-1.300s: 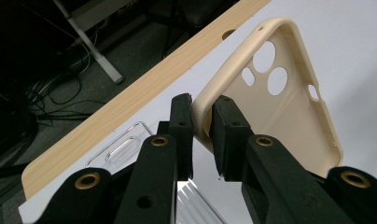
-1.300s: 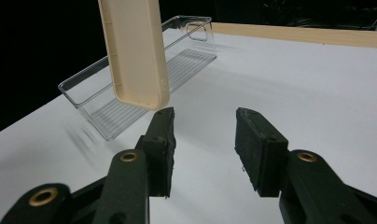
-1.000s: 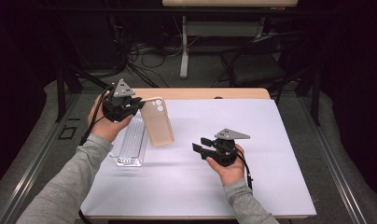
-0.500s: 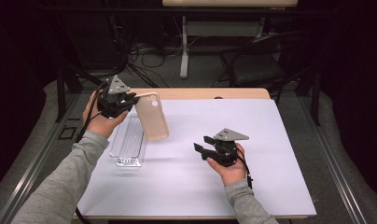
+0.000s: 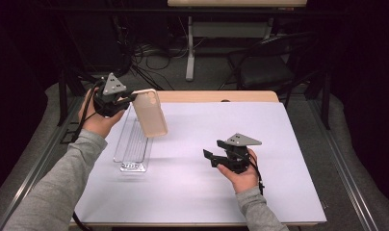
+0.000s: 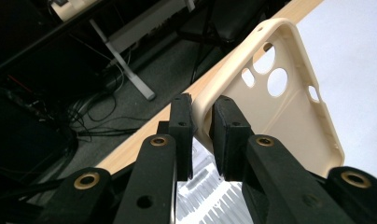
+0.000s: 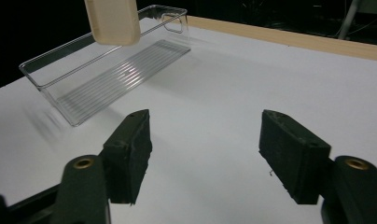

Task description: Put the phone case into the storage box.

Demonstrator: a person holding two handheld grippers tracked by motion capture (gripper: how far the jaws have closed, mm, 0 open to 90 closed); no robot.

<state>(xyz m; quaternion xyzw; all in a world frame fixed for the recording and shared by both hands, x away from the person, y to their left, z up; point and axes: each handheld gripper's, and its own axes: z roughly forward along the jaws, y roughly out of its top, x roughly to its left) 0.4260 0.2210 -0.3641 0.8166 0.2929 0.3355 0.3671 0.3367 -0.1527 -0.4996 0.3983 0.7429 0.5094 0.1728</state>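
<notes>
Evidently light and flexible, the phone case (image 5: 151, 114) hangs above the surface's (image 5: 279, 192) far left corner. Left gripper (image 6: 201, 133) clamps its rim, a sound hold; right gripper (image 7: 205, 151), jaws just widened, holds nothing.

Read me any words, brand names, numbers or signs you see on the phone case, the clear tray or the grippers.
There are none to read.
Phone case: plain beige, only camera cutouts, no print.
Clear tray: ribbed clear plastic, no label.
Left gripper and right gripper: black, unmarked.
White table cover: blank.
</notes>
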